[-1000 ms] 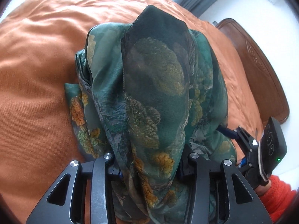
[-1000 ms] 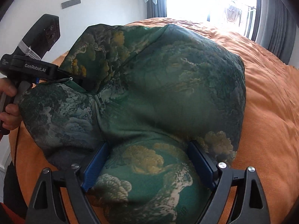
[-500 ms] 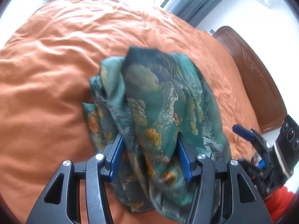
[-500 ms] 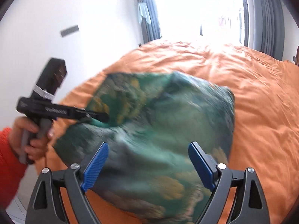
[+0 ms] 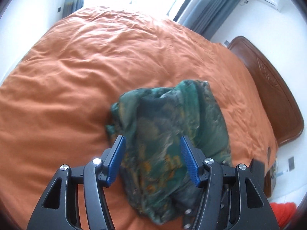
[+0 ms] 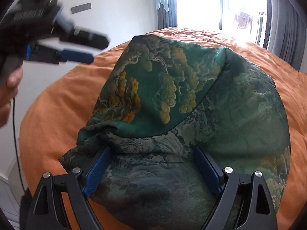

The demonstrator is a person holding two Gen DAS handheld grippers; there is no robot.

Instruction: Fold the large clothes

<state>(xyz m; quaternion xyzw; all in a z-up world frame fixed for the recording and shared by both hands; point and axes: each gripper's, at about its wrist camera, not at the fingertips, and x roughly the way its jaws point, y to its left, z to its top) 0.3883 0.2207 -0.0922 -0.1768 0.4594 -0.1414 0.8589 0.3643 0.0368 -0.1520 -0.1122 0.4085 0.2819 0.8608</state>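
Observation:
A dark green garment (image 5: 172, 134) with yellow and orange tree print lies bunched on the orange bedspread (image 5: 96, 67). My left gripper (image 5: 153, 157) is open and hovers above the garment, holding nothing. In the right wrist view the garment (image 6: 191, 105) fills the middle, partly folded over itself. My right gripper (image 6: 153, 164) is open, its blue pads on either side of a fold of the cloth without pinching it. The left gripper (image 6: 90, 48) also shows at upper left in the right wrist view, open, raised off the cloth and blurred.
The orange bedspread (image 6: 57, 105) covers the whole bed. A brown wooden headboard (image 5: 268, 88) stands at the right. A bright window with grey curtains (image 6: 284, 19) is behind the bed. A white wall (image 6: 119, 15) stands at the left.
My left gripper has let go of the garment and risen away from it. The cloth has dropped onto the bed. My right gripper has stayed open.

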